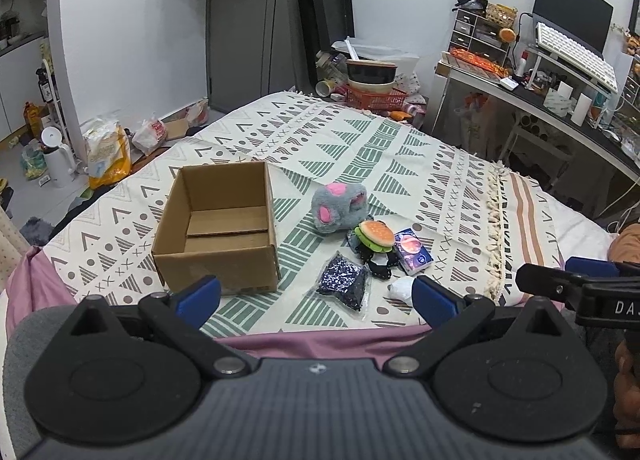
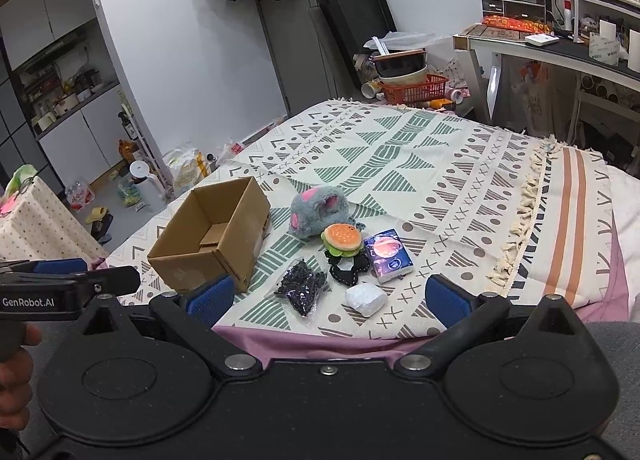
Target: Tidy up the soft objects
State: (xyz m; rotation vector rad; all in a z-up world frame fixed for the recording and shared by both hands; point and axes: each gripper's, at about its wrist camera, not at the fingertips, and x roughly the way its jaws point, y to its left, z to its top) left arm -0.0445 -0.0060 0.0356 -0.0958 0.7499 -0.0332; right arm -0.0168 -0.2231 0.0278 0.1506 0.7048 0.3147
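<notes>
Blue-padded and spread wide, the left tool (image 1: 316, 294) hovers empty over the near edge of a bed (image 1: 400, 148) draped in a patterned blanket. Ahead sits an empty cardboard box (image 1: 218, 236), flaps open. To its right lies a cluster: a grey plush toy (image 1: 340, 208) with pink patches farthest back, a burger-shaped squishy (image 1: 376, 235) touching a dark felt piece (image 1: 380, 266), a small printed tissue pack (image 1: 414, 252), a clear bag of dark beads (image 1: 344, 280), and a white wad (image 1: 402, 287) nearest the tool.

From the right wrist, the right tool (image 2: 330, 298) also stands wide and empty, low over the blanket edge, with the white wad (image 2: 366, 298) just ahead of it and the bead bag (image 2: 302, 286) beside that. The box (image 2: 210, 236) lies to the left, the plush (image 2: 318, 212) and burger (image 2: 342, 240) beyond, the tissue pack (image 2: 388, 256) to the right.

Everything looks light and yielding. The plush likely compresses, so a pinch across its body should hold; the slick bag may slip and is best taken at a bunched part.
</notes>
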